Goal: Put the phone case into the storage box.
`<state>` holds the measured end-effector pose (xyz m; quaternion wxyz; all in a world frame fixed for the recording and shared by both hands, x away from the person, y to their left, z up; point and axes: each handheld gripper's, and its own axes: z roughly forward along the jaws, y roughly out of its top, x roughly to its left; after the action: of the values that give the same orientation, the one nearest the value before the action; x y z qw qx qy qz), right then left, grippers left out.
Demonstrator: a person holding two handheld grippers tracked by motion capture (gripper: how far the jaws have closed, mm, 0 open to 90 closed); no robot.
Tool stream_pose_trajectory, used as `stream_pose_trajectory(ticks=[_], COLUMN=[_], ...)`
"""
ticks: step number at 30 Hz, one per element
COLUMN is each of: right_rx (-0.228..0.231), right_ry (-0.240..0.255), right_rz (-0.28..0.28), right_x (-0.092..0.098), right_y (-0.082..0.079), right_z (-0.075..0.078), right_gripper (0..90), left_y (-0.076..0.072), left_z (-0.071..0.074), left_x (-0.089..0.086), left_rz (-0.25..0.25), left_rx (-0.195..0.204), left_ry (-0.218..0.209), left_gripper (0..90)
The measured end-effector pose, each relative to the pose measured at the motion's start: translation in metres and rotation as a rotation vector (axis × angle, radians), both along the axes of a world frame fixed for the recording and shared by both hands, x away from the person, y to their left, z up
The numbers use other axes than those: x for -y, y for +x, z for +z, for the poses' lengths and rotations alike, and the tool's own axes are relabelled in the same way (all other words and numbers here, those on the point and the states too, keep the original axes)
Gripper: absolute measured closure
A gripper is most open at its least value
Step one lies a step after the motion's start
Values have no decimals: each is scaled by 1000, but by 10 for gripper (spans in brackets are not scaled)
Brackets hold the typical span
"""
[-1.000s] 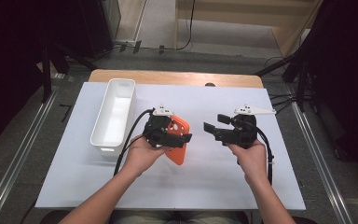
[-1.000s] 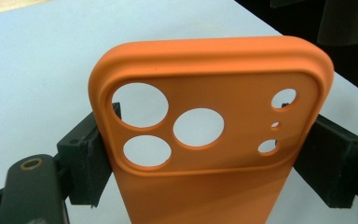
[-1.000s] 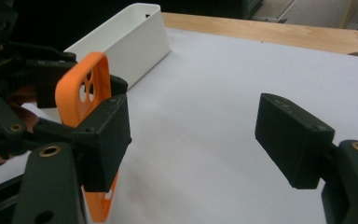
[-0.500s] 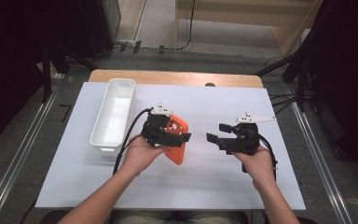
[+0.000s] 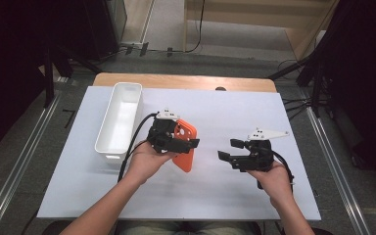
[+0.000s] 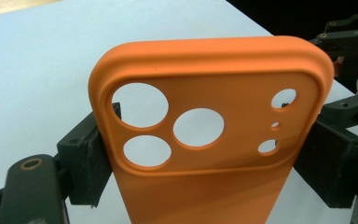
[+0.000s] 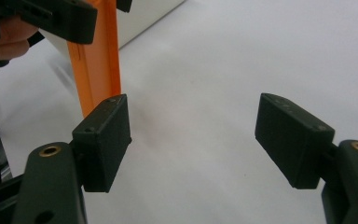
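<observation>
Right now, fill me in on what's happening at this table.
A person works at a white table with tongs in each hand. The left tongs are clamped on the two long edges of an orange phone case, holding it just right of a white bin. The right tongs are open with nothing between them, apart from the case and pointing toward it.

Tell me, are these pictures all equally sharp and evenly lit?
Not quite. High view: white table bright, its surroundings nearly black. Left gripper view: orange phone case close and fairly crisp, the background soft. Right gripper view: the right tool in focus, the case's edge and white bin beyond blurred, with soft shadows.
</observation>
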<state>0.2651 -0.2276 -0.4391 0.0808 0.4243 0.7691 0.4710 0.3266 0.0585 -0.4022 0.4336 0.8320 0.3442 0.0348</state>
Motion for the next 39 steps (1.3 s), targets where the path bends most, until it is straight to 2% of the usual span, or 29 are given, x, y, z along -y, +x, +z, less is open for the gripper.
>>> stream_pose_trajectory(ticks=[4,8,10,12,14,15,21,24,27,33,39], right_rx=[-5,-4,-9,-17,-6,-22,-32,-27,-27,-29,-43], right_ry=[-1,28,27,14,-4,-5,-17,-38,-57,-55,-54], right_rz=[4,15,13,17,18,15,31,37,25,20,32], right_x=[3,7,9,10,12,13,15,16,17,20,20], right_y=[-4,-9,-11,-13,-15,-17,-22,-25,-26,-27,-26], right_z=[-4,-10,-13,-16,-20,-22,-27,-30,-32,-34,-35], right_gripper=[255,255,255,255,255,255,255,255,255,255,255], left_y=[1,1,1,1,2,3,4,4,5,6,4], left_z=[0,1,1,2,3,4,7,9,12,22,26], left_x=[-1,-1,-2,-3,-4,-5,-8,-9,-11,-19,-24], left_rz=[-2,-11,-17,-16,-16,-22,-28,-30,-44,-55,-61], left_rx=[-7,-14,-13,-12,-11,-14,-18,-23,-29,-31,-34], left_ry=[0,2,9,6,-1,3,6,4,9,7,20], left_gripper=[151,151,152,151,152,151,151,151,151,151,151])
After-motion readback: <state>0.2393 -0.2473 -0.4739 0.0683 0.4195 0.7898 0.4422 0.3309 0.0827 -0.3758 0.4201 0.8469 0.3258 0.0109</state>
